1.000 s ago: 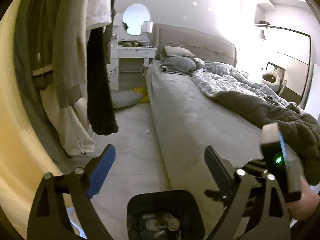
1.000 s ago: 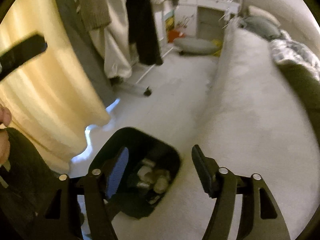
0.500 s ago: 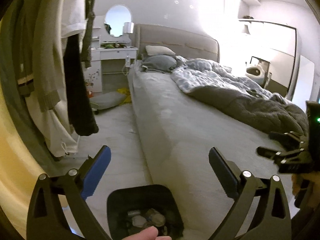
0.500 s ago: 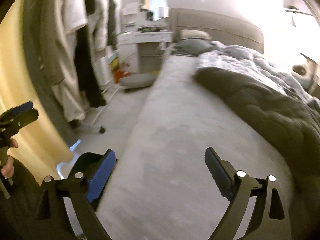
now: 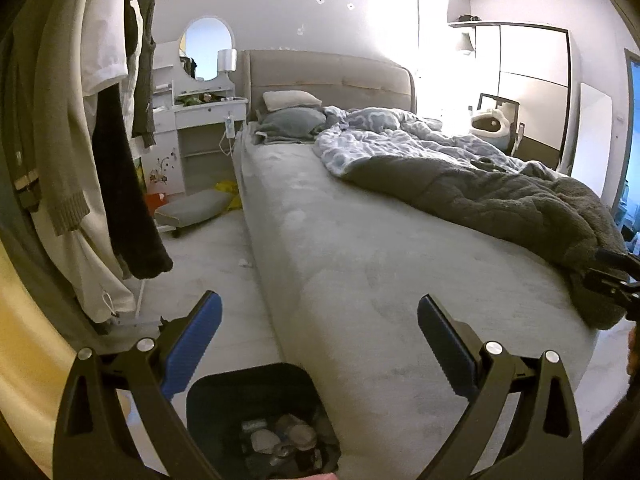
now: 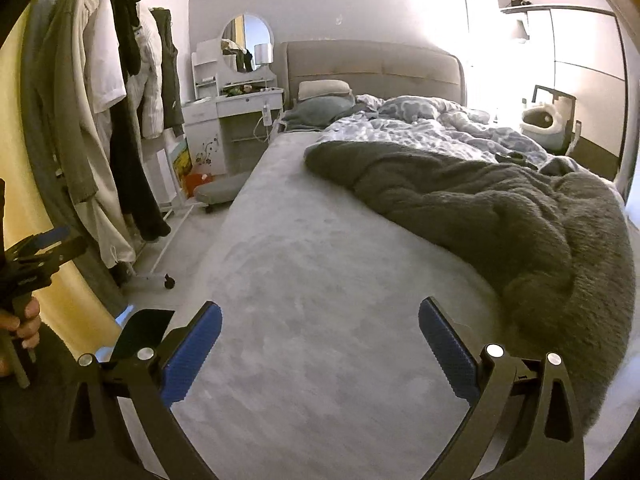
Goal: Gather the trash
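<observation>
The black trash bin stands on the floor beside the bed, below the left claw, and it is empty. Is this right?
Not quite. The black trash bin does stand on the floor beside the bed, below the open left claw, but it is not empty: the left wrist view shows crumpled trash lying in its bottom.

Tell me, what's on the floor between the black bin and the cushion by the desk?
In the left wrist view, mostly bare floor between the bin and cushion: just one small white scrap beside the bed.
</observation>
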Demonstrator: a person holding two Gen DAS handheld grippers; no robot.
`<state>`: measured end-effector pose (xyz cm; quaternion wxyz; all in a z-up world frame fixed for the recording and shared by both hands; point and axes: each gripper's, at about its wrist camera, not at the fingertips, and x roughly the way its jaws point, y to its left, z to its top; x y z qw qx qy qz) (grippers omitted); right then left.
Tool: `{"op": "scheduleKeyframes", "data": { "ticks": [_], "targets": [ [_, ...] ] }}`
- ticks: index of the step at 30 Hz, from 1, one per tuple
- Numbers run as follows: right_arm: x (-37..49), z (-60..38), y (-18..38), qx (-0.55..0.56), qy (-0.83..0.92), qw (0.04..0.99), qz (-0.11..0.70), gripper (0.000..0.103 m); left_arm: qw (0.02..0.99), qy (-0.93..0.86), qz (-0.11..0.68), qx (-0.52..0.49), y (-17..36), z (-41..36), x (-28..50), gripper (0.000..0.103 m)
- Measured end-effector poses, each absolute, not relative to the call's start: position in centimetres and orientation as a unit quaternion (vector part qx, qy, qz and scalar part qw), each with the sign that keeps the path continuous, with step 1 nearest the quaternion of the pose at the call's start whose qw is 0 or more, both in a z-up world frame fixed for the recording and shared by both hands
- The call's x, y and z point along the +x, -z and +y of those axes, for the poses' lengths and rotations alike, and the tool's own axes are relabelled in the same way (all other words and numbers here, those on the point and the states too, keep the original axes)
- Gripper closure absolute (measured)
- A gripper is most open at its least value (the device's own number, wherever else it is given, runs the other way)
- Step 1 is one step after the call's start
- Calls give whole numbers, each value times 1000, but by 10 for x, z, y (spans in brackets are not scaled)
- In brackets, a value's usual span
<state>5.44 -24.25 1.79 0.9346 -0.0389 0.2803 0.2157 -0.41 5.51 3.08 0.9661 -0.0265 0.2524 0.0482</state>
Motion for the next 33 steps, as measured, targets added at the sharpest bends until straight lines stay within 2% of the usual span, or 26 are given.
{"op": "scheduleKeyframes", "data": {
  "ticks": [33],
  "targets": [
    [61,-260,-18,-16,-237,930,279,3,961,-57,271,-28,-14,40,14,3]
  ]
}}
